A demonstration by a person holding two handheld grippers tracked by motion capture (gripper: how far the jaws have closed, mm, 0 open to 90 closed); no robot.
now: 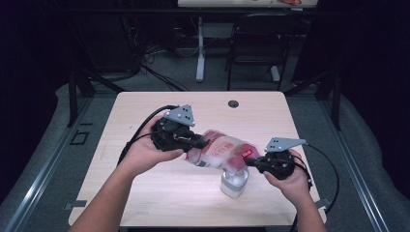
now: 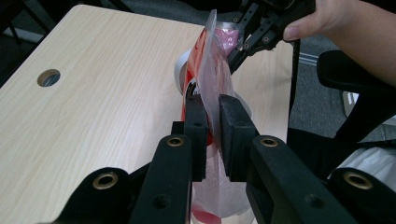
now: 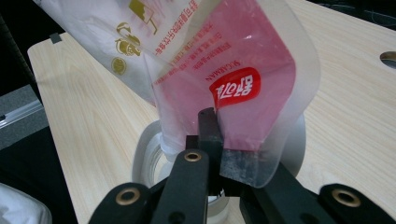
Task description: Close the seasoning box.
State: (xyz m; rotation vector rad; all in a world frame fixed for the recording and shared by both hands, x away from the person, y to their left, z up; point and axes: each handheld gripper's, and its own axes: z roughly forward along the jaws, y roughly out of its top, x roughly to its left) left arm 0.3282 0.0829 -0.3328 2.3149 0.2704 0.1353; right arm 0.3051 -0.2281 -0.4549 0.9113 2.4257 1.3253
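Clear plastic: a pouch [image 1: 223, 151] with red print hangs slanted between the two tools, above the near right part of the table [image 1: 145, 111].
Left tool [image 1: 197, 141]: clenched on the pouch's upper end, both pads [image 2: 236, 126] pressing the film.
Right tool [image 1: 257, 161]: clamped tight on the pouch's lower edge, seen close in the right gripper view [image 3: 219, 154].
Jar [image 1: 234, 182]: a clear, round one stands on the table right under the pouch's lower corner; whether the corner reaches inside, I cannot tell.
Risk: I judge the thin film could slip out of a pinch, or the corner could drift off the rim and spill onto the wood.
Risk: a low swing might tip the jar.
Around: a cable hole [image 1: 233, 104] at the far edge and a dark chair [image 1: 256, 43] beyond, both well apart; nothing blocks the work.
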